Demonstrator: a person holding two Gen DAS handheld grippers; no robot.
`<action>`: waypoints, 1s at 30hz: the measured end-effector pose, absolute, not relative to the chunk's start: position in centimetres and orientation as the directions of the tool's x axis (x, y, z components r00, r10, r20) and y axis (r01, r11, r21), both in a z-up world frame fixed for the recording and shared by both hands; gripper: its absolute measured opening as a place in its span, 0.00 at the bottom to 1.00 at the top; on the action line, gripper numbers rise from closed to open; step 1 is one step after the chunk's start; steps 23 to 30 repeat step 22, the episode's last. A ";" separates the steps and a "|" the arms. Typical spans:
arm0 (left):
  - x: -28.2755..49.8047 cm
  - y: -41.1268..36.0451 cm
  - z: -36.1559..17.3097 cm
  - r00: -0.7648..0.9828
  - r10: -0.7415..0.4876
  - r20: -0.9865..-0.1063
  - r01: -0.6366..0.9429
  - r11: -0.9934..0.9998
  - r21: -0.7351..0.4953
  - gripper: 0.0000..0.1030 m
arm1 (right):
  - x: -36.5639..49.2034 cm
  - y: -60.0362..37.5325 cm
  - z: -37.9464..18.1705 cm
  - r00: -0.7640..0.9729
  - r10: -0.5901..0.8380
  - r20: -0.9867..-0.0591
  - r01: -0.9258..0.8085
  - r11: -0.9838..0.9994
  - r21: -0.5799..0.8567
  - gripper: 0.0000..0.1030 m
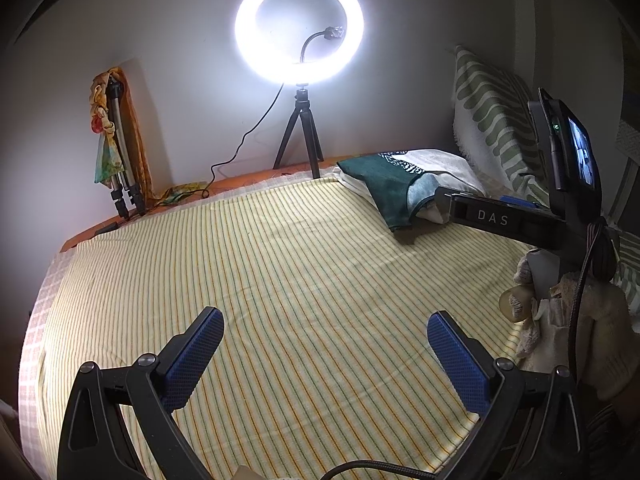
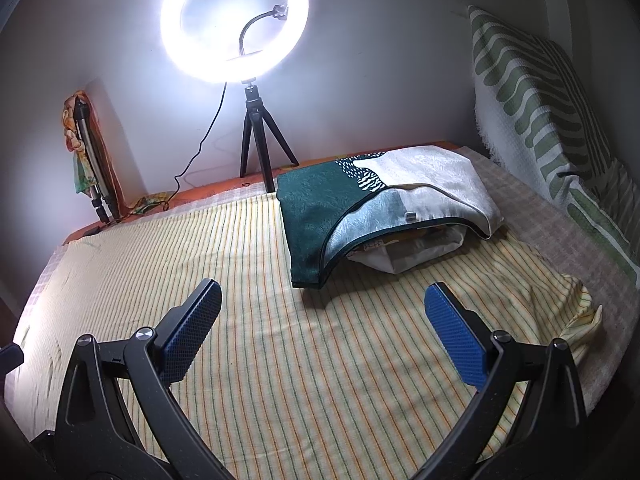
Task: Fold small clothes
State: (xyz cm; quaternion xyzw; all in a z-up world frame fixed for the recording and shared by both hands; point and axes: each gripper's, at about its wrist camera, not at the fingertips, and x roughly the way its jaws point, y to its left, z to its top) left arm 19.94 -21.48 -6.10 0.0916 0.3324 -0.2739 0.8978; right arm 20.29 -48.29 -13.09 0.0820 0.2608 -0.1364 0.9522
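Bedding fills both views: a bed (image 2: 280,360) under a yellow striped sheet, with a lit ring light (image 2: 234,20) on a small tripod against the far wall and a green-patterned cushion (image 2: 540,120) leaning at the far right.

The left gripper (image 1: 324,354) hovers over bare sheet, its blue-padded fingers (image 1: 192,360) spread wide with nothing between them. The right gripper (image 2: 322,330) is likewise released and empty, its fingers (image 2: 456,336) parted above the sheet.

The task's thing, a pile of clothes (image 2: 380,208) with a dark green and pale garment draped on top, lies ahead of the right gripper's fingers and slightly to their right, well beyond the tips. From the left gripper it sits far ahead and to the right, partly hidden by the right tool's body.

The top garment looks light, soft and limp; it will likely sag and slide instead of holding shape. A pinch at the dark-piped hem nearest the fingers seems the best hold, thin enough to close on without catching the layers beneath.

Both tools are angled downward toward the bed, roughly level with each other, the right one nearer the pile.
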 end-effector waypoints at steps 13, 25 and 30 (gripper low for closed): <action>19.7 -21.7 -5.8 0.645 -0.420 -0.639 0.549 0.836 0.005 1.00 | 20.1 -48.4 -13.1 0.827 -0.218 -0.518 0.305 0.948 0.087 1.00; 19.9 -21.8 -5.8 0.641 -0.418 -0.644 0.545 0.838 -0.002 1.00 | 20.0 -48.4 -13.2 0.826 -0.218 -0.519 0.307 0.947 0.091 1.00; 19.9 -21.8 -5.8 0.641 -0.418 -0.644 0.545 0.838 -0.002 1.00 | 20.0 -48.4 -13.2 0.826 -0.218 -0.519 0.307 0.947 0.091 1.00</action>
